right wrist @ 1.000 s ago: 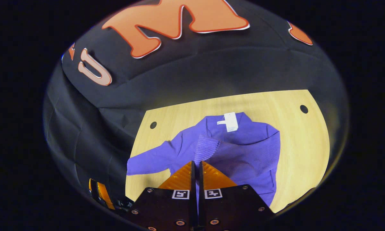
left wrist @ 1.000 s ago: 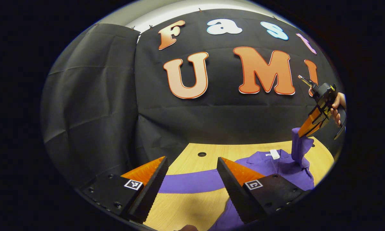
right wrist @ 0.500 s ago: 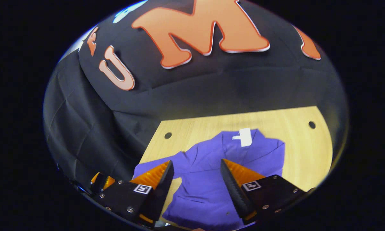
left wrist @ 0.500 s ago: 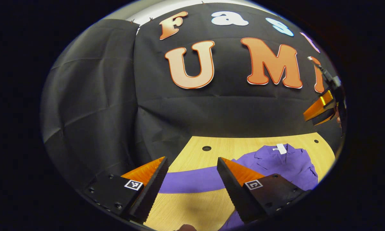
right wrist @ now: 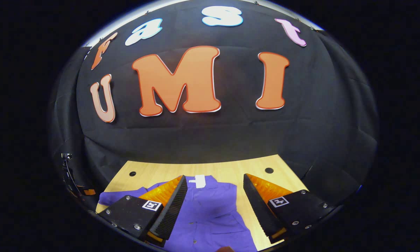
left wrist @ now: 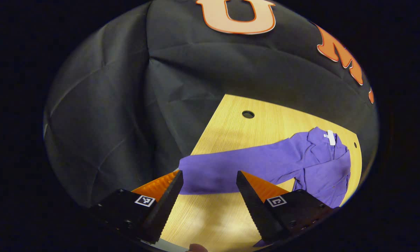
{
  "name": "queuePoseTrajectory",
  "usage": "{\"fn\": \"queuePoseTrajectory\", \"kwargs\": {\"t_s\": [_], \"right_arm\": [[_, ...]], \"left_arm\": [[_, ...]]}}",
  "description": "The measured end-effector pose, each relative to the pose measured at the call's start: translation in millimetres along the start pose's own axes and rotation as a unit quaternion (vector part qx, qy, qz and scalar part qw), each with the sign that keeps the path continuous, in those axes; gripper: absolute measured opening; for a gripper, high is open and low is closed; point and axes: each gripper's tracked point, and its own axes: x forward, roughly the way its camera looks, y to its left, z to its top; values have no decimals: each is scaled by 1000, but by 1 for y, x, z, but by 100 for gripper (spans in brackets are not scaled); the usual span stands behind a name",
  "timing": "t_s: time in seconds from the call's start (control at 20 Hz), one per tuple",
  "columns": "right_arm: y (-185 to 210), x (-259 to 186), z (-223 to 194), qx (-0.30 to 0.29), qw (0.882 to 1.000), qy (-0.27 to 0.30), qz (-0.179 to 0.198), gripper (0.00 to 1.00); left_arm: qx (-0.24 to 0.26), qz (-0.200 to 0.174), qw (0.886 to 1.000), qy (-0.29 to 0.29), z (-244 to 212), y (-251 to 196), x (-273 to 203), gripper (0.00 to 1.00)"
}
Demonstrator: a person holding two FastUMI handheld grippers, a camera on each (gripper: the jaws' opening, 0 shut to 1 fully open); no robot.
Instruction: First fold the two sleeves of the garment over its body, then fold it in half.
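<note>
A purple garment (left wrist: 322, 168) lies flat on the wooden table (left wrist: 231, 133), its white neck label (left wrist: 330, 137) at the far end. One long sleeve (left wrist: 231, 168) stretches out sideways to the table's left edge. My left gripper (left wrist: 208, 174) hovers open just above that sleeve's cuff end, touching nothing. In the right gripper view the garment's body (right wrist: 210, 210) with its label (right wrist: 197, 181) lies straight below my right gripper (right wrist: 214, 176), which is open and holds nothing. The other sleeve looks laid across the body.
Black cloth walls close in the table at the back and on both sides. The tabletop has round holes (left wrist: 247, 114) (right wrist: 268, 170) (right wrist: 132, 173) near its far corners. Bare wood (right wrist: 241, 168) shows behind the collar. A fingertip (left wrist: 196, 247) peeks in at the bottom edge.
My right gripper opened, dropped the sleeve it held onto the garment's body, and drew back. My left gripper tipped down toward the outstretched sleeve.
</note>
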Motion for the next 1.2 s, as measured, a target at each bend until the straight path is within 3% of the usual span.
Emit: {"fn": "queuePoseTrajectory", "kwargs": {"t_s": [0.15,0.2,0.35,0.55,0.75,1.05,1.1,1.2], "right_arm": [[-21,-22,4,-1,999,-39,-30,100],[-23,-28,4,1,999,-42,-31,95],[-40,-42,-4,-19,997,-42,-58,95],[-44,-62,-16,-42,996,-33,-66,96],[-55,-71,-33,-28,997,-19,-69,96],[-74,-85,-45,-36,995,2,-96,96],[-77,-87,-47,-44,994,4,-102,96],[-77,-89,-55,-46,994,15,-101,96]], "left_arm": [[-21,9,998,64,-24,15,42,100],[-25,9,997,76,-28,19,49,100],[-27,2,993,114,-39,18,70,100],[-16,-23,983,181,-62,18,104,100],[-19,-38,978,204,-67,14,120,99],[-21,-17,972,234,-71,14,132,97],[-14,-20,970,241,-72,10,133,89],[-20,-25,968,251,-72,-1,132,58]]}}
